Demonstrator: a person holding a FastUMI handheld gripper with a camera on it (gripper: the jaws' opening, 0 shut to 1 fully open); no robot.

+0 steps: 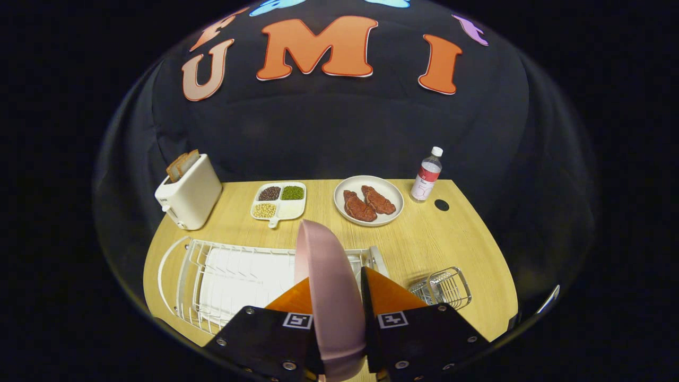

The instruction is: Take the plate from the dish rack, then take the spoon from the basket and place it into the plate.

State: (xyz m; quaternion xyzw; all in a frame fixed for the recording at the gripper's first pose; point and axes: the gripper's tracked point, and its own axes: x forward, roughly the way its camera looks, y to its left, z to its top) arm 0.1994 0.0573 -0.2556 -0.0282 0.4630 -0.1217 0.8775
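The pink plate (324, 281) stands on edge between the fingers of the hand-held gripper (336, 297), which are clamped on its two faces, its rim rising ahead of them. It sits above the right end of the white rack (223, 276), and whether its lower edge has cleared the wires cannot be told. So the first step, taking the plate out, looks to be in hand. The next move calls for carrying the plate to bare desk (424, 239) and laying it flat, then opening the fingers. The wire basket (443, 287) stands just right of the rack, near the fingers; no spoon can be made out inside it. At the far side are a toaster (189, 192) on the left, a divided tray (278, 201), a plate of meat (368, 200) and a bottle (427, 176).
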